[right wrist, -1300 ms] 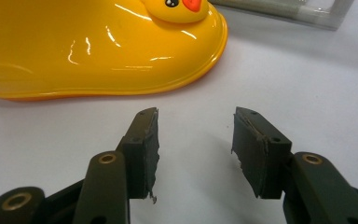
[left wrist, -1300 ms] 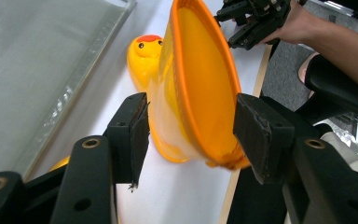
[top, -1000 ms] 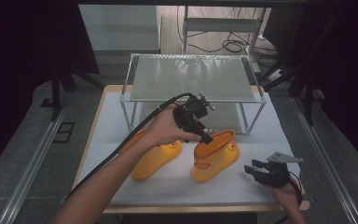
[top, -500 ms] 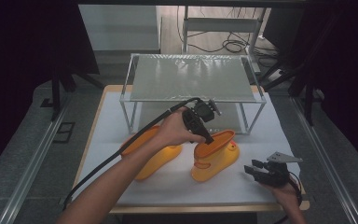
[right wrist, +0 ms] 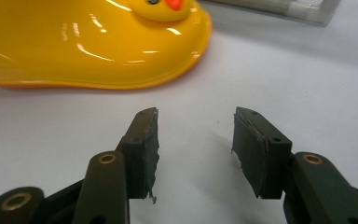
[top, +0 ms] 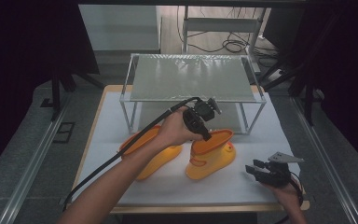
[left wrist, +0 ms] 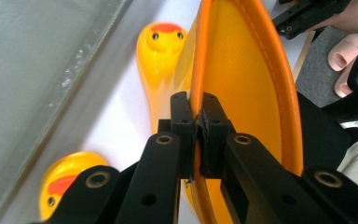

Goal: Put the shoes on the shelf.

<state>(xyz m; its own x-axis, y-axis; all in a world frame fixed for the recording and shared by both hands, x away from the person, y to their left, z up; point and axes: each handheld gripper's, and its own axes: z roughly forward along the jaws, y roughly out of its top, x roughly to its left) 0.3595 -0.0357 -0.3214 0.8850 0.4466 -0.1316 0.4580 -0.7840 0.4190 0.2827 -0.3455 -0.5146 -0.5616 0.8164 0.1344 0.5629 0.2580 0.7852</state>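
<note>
Two glossy yellow duck-faced rain boots lie on the white table (top: 116, 186). My left gripper (top: 208, 136) reaches down to the right boot (top: 213, 161). Its jaws have just been closing and now pinch the boot's orange top rim (left wrist: 242, 70) between the pads of my left gripper (left wrist: 194, 105). That boot's duck-faced toe (left wrist: 162, 39) lies beyond. The other boot (top: 154, 156) lies to the left under the forearm, its toe (left wrist: 65, 182) low in the left gripper view. My right gripper (top: 257, 169) rests near the front right corner, open and empty (right wrist: 196, 135), facing a boot's side (right wrist: 88, 42).
A metal-framed rack with a frosted top (top: 193, 77) stands at the back of the table, just behind the boots. Its foot (right wrist: 279, 11) lies ahead of the right gripper. A black cable (top: 135, 140) trails from the left gripper across the table's left side.
The left gripper's jaws have gone from apart to shut on the right boot's rim, and the hand has shifted slightly right. The right gripper has stayed put.
</note>
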